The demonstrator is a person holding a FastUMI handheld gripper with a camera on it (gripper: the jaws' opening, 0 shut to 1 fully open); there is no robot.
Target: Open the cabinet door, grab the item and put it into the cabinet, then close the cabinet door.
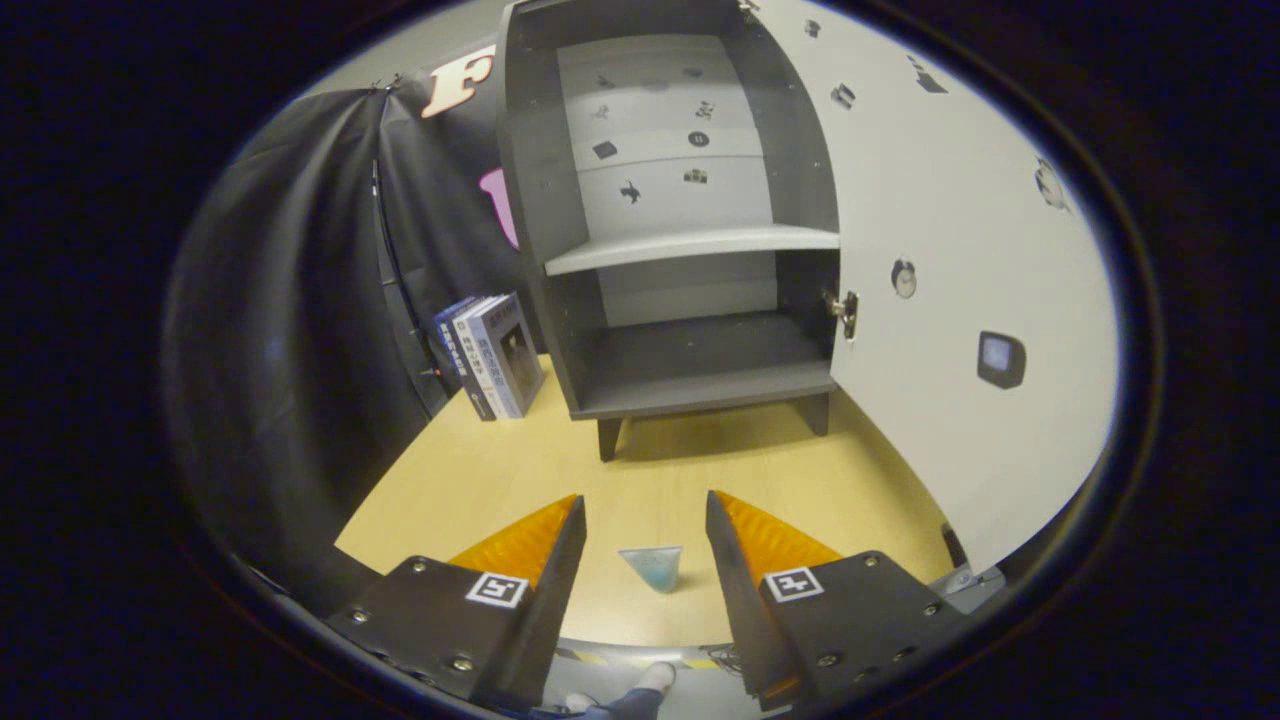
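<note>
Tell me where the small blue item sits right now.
In the gripper view, the small blue item lies on the yellow table, between the open gripper jaws, untouched, well short of the open cabinet.

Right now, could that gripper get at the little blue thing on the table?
Probably yes: the gripper is open, and the small blue item lies on the table between its fingers, nothing blocking.

Even overhead light falls bright on the open door (960,300) and yellow surface (650,480). The cabinet (690,200) casts a soft shadow beneath itself. Straight edges bow strongly toward the rim, where everything darkens and softens; the centre is sharp.
</note>
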